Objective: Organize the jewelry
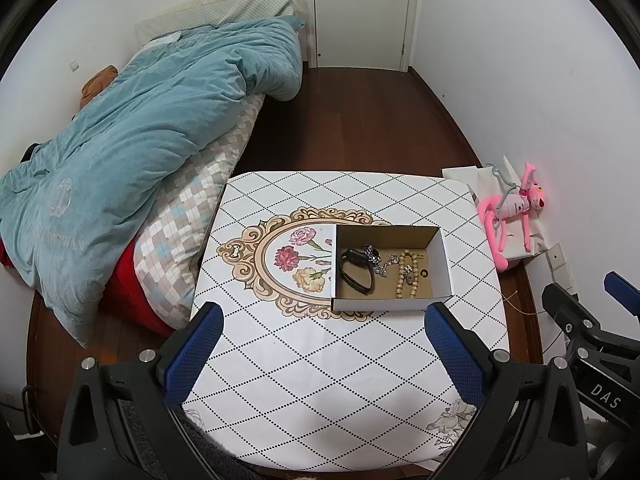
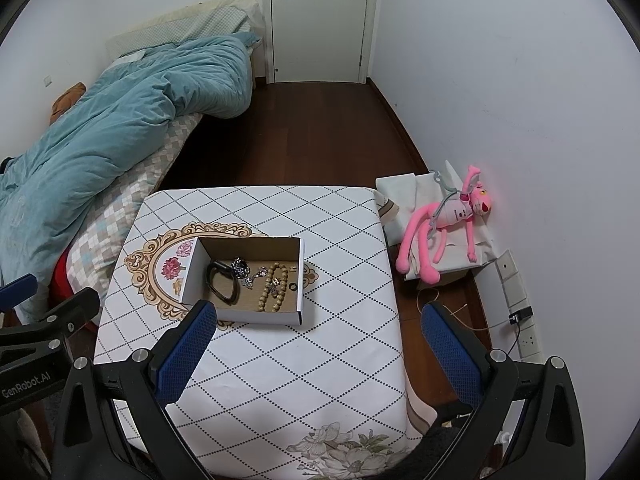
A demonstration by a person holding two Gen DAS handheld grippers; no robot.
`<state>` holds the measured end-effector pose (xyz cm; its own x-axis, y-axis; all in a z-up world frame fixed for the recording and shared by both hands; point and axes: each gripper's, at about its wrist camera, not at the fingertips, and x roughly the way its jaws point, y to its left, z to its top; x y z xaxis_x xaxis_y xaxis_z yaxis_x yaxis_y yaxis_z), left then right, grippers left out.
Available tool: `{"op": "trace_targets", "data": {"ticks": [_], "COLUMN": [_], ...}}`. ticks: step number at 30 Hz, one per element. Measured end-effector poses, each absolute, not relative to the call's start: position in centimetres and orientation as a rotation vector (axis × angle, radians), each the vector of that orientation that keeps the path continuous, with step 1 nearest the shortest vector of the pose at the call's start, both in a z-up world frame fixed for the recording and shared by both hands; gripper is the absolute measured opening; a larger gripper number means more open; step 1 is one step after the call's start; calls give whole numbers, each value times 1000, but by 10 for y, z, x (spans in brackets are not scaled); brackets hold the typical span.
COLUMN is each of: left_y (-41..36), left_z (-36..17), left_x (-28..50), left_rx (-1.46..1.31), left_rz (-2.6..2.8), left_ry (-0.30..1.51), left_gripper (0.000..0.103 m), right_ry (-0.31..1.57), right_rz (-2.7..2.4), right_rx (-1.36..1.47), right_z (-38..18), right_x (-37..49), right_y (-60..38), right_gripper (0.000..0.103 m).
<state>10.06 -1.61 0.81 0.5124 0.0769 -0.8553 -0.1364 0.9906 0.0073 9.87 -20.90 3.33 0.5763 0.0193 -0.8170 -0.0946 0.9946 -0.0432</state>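
While both grippers hover above the near edge of the tabletop (image 1: 360,380), neither touches anything. Left gripper (image 1: 324,336): blue-padded fingers (image 1: 200,344) spread wide, nothing between them, tips short of the box. Right gripper (image 2: 316,336): fingers (image 2: 448,344) also wide apart and empty; its left finger overlaps the box's near-left corner in the right wrist view, contact not clear. The right finger hangs past the tabletop's right edge over the floor.

Open white cardboard box (image 1: 444,256) sits on the tabletop, partly covering an oval floral print on the diamond-pattern cloth. Inside, all jewelry: black bangle (image 1: 356,274) at the left, dark beaded piece (image 1: 374,254) just beside it toward the back, silver chain (image 1: 386,268) in the middle, tan bead bracelet (image 1: 406,276) right of centre with a small metal charm on it, small dark ring (image 2: 291,287) at the far right. Chain and beads touch, partly tangled.

Bed with teal duvet (image 1: 140,140) left of the tabletop. Pink plush toy (image 2: 444,224) lies on white bags by the right wall. White door (image 2: 320,20) at the back, shut.
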Motion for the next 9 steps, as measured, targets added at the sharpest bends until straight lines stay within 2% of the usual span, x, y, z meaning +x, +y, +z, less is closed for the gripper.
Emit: {"op": "trace_targets", "data": {"ticks": [9], "left_y": [-17], "left_z": [6], "left_x": [99], "left_rx": [-68], "left_rz": [120], "left_ry": [1021], "left_gripper": [103], "right_ry": [956], "right_rz": [67], "right_rx": [-86], "right_z": [33], "right_x": [99], "right_y": [-210], "right_gripper": [103]}}
